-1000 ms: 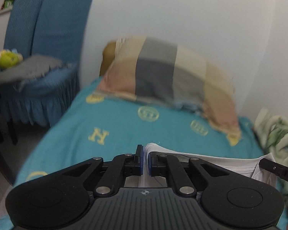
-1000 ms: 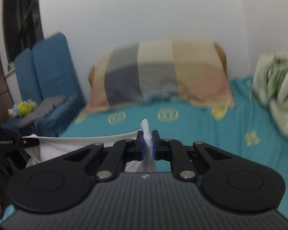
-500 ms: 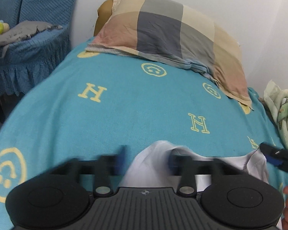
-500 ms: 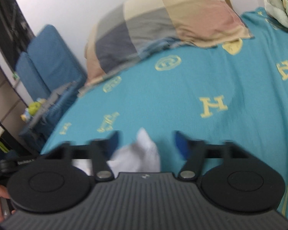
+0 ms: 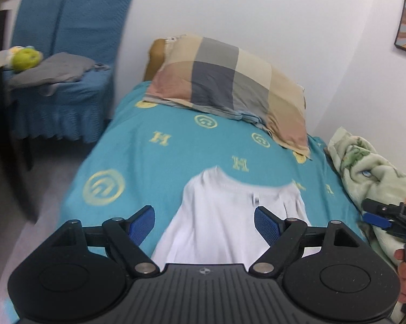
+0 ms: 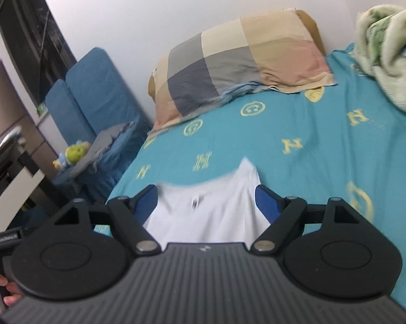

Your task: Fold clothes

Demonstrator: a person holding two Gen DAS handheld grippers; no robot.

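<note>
Left wrist view: both claws gape empty above white shirt (image 5: 230,216) near bedsheet (image 5: 138,162) edge.

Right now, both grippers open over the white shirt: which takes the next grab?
Probably left. The left gripper faces the white shirt squarely, collar and body spread ahead. The right gripper sees mainly its collar end.

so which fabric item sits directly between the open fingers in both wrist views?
The white T-shirt, flat on the teal sheet; checked pillow and green blanket lie farther off.
</note>
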